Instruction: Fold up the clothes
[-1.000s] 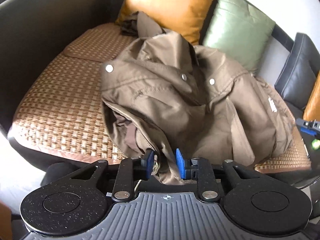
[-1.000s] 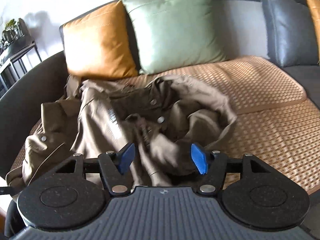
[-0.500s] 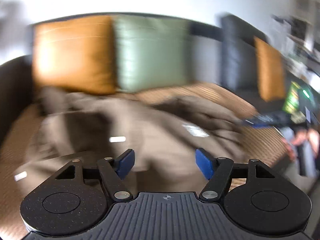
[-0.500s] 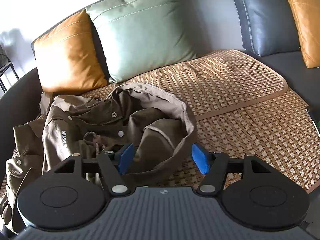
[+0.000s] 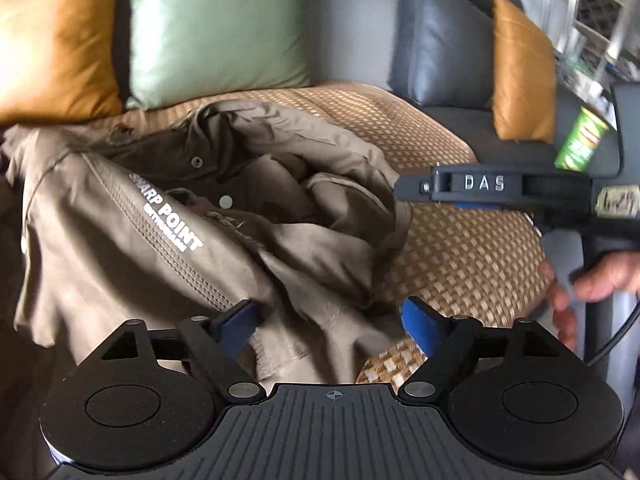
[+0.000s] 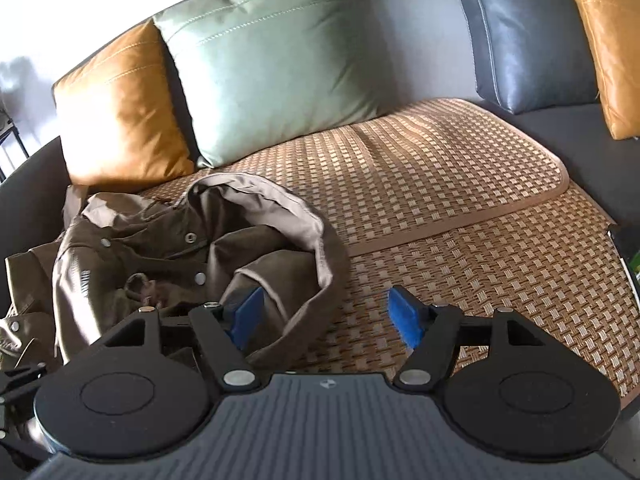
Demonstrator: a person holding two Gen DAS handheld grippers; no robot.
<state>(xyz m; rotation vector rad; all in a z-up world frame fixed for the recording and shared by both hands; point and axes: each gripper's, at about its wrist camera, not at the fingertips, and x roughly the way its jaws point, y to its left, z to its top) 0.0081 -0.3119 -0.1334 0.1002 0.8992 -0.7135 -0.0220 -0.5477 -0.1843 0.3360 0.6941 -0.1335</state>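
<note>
A crumpled brown jacket (image 5: 168,232) with white "SHARP POINT" lettering lies in a heap on the woven sofa mat (image 5: 460,248). It also shows in the right wrist view (image 6: 168,264), hood rim up. My left gripper (image 5: 330,322) is open, just above the jacket's near folds, holding nothing. My right gripper (image 6: 326,316) is open over the hood's near edge and the mat, empty. The right gripper's body (image 5: 500,190) shows at the right of the left wrist view, held by a hand (image 5: 592,280).
Orange (image 6: 120,108), green (image 6: 272,56), grey (image 6: 532,28) and another orange cushion (image 6: 608,36) line the sofa back. A green can (image 5: 582,140) stands beyond the sofa's right end. Bare woven mat (image 6: 460,208) lies right of the jacket.
My left gripper let go of the jacket hem, opened, and swung right to face the sofa back. My right gripper pulled back and right, staying open. The jacket heap settled.
</note>
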